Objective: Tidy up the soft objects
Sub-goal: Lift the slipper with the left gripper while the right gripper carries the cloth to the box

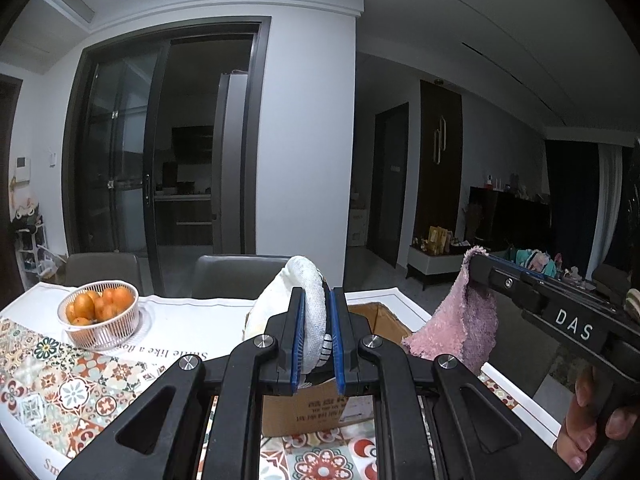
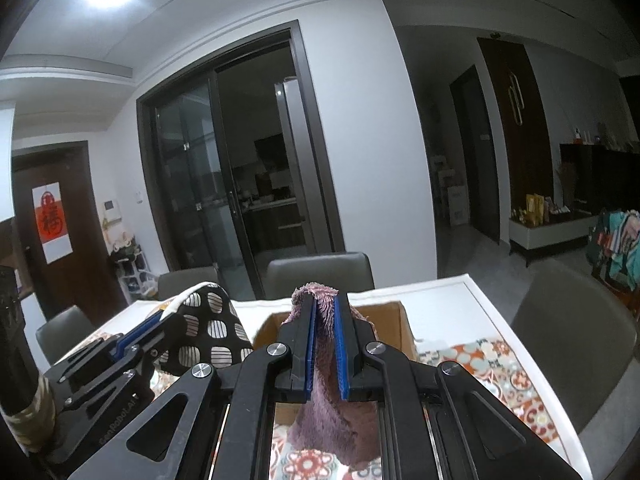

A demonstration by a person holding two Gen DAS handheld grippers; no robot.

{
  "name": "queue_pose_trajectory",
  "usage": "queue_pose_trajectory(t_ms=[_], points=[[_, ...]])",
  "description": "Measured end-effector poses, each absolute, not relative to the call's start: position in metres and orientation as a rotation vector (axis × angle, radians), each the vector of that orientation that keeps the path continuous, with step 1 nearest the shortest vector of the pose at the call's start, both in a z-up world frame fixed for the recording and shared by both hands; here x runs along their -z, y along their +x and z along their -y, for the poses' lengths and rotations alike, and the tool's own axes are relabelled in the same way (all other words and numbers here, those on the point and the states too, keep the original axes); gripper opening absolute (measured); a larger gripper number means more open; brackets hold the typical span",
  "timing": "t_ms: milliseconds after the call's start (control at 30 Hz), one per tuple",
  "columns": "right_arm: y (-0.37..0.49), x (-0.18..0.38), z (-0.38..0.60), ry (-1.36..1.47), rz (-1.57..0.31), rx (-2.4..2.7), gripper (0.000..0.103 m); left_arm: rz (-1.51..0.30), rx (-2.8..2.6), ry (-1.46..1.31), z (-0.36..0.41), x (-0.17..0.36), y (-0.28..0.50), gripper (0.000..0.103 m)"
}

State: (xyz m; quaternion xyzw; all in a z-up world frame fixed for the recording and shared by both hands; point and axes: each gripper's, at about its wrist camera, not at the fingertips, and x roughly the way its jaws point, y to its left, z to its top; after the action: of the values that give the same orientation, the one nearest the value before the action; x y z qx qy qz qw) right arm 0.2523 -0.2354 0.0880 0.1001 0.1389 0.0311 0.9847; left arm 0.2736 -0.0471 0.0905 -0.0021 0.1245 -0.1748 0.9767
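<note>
Jaws on both grippers are pinching cloth. Left gripper (image 1: 316, 344) clamps a white mitt-like cloth (image 1: 308, 304) with a black-and-white spotted side, held up above the cardboard box (image 1: 380, 320). Right gripper (image 2: 323, 344) clamps a pink fluffy towel (image 2: 332, 404) near one edge; the rest hangs limp below the jaws, over the box.

Handling, as judged: both pieces light, soft, no stiffness. Towel pile looks grippy, unlikely to slip. Mitt looks padded and holds its shape better. Take either at a hem or fold; a bunch of fabric gives the pads more to bite.

Table (image 1: 188, 312): white cloth border with printed patterned tiles, box open near the far edge. White basket of oranges (image 1: 98, 314) toward the left edge. Grey chairs (image 2: 320, 272) behind the far edge. Room dim, dark sliding glass doors (image 1: 160, 140) beyond.
</note>
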Motion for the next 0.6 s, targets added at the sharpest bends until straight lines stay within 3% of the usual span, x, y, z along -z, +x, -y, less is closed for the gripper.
queue_pose_trajectory(t_ms=[600], points=[[0.308,-0.105,0.232,0.164,-0.242,-0.089,0.010,-0.265,0.345,0.034,0.055,-0.090,0.319,0.014]])
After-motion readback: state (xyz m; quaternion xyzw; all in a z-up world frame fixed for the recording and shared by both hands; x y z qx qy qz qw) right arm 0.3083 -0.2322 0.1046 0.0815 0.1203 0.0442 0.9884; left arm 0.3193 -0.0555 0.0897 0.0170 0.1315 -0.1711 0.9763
